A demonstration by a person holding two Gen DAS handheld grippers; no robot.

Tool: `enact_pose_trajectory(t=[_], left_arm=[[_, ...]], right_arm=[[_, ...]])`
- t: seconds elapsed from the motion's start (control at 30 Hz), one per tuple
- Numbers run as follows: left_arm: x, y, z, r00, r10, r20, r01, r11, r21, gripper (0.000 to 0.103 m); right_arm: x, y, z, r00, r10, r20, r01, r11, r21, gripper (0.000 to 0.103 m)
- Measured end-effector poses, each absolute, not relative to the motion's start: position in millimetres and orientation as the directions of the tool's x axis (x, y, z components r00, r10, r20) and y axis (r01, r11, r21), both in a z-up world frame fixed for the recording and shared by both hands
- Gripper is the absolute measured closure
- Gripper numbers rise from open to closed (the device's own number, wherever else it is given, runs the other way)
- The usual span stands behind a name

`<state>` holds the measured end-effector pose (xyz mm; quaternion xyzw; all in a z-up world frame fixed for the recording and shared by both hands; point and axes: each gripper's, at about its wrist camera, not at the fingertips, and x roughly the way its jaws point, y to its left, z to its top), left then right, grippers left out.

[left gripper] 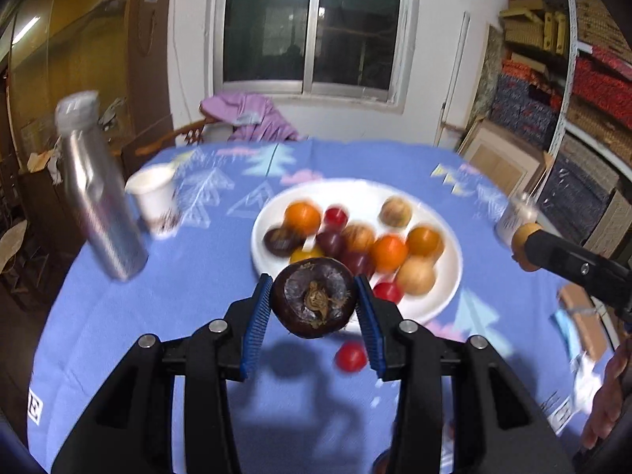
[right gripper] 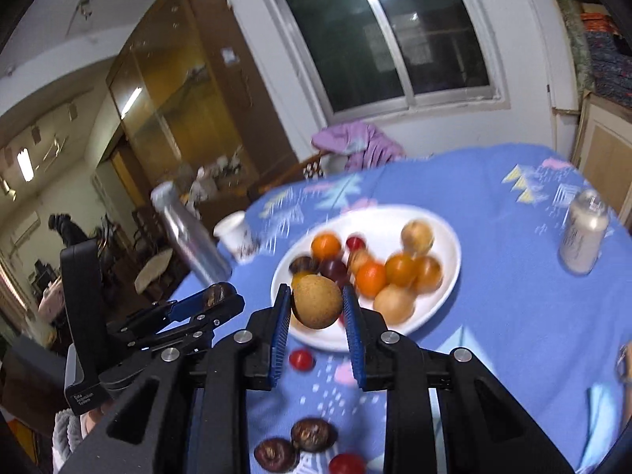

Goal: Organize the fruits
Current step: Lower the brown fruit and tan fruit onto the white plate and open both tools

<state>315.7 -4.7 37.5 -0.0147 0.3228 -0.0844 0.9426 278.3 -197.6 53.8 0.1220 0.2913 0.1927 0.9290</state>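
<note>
A round table [left gripper: 197, 308] draped in a blue cloth with pale tree and triangle prints stands below a dark sliding window [left gripper: 312, 23], with a purple garment [left gripper: 252, 114] thrown over a wooden chair at its far edge. A glass-fronted wooden cabinet [right gripper: 173, 91] lines the wall to the left, and stacked patterned boxes fill shelves [left gripper: 584, 91] on the right. On the cloth a silver metal bottle [left gripper: 98, 193] stands beside a white paper cup [left gripper: 156, 197] at the left, and a pale can [right gripper: 584, 237] stands at the right. A white plate [left gripper: 446, 284] near the middle holds a heap of fruit: orange ones, dark red ones, pale tan ones and a dark brown one, all blurred. The left tongs [left gripper: 314, 304] are clamped on a dark purple-brown fruit [left gripper: 312, 300], raised above the plate's near rim. The right tongs [right gripper: 316, 308] are clamped on a round tan fruit [right gripper: 316, 300], also raised over the plate's near rim. A small red fruit [left gripper: 349, 357] lies on the cloth just in front of the plate. Nearer the table's edge, two dark brown fruits [right gripper: 296, 444] and another red one [right gripper: 347, 464] lie loose on the cloth.
</note>
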Motion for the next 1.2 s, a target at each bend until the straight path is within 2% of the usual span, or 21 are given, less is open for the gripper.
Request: enact_pose_trajectory(t=[0.1,0.2,0.4,0.5,0.77,0.97,1.1,1.2], left_arm=[[338.0,-21.6,55.8,0.792,-0.18,-0.583,0.152,0.984,-0.098,0.062],[360.9,-36.4,51.0,0.793,-0.163,-0.587,0.142,0.986,-0.082,0.062],[404.3,-34.3,-3.9,0.71,-0.161,-0.685,0.134,0.987,-0.093,0.062],[413.1,-28.5,-18.2,0.683,-0.183,-0.707,0.134,0.983,-0.124,0.062],[411.4,-42.3,-30.5,0.693,-0.141,-0.707,0.147,0.988,-0.052,0.061],[409.4,-41.7,-30.6,0.712,-0.114,-0.693,0.135,0.991,-0.025,0.061],[407.4,-41.9,-29.9,0.73,-0.101,-0.676,0.131,0.991,-0.007,0.052],[404.6,-42.5,-27.3,0.747,-0.086,-0.66,0.127,0.992,0.013,0.049]], right_arm=[[298.6,-204.7,68.9,0.764,0.431,-0.481,-0.279,0.892,0.356,0.076],[323.2,-204.6,61.8,0.755,0.431,-0.495,-0.264,0.89,0.372,0.076],[368.6,-197.4,-2.8,0.649,0.404,-0.644,-0.21,0.909,0.359,0.076],[372.1,-191.6,-14.1,0.636,0.379,-0.672,-0.199,0.922,0.332,0.076],[360.5,-165.8,-22.2,0.644,0.323,-0.693,-0.232,0.946,0.224,0.076],[363.4,-165.0,-27.6,0.637,0.313,-0.705,-0.228,0.95,0.215,0.076],[364.8,-166.1,-29.7,0.638,0.309,-0.705,-0.22,0.951,0.218,0.074],[364.4,-167.7,-29.5,0.635,0.314,-0.706,-0.221,0.949,0.223,0.072]])
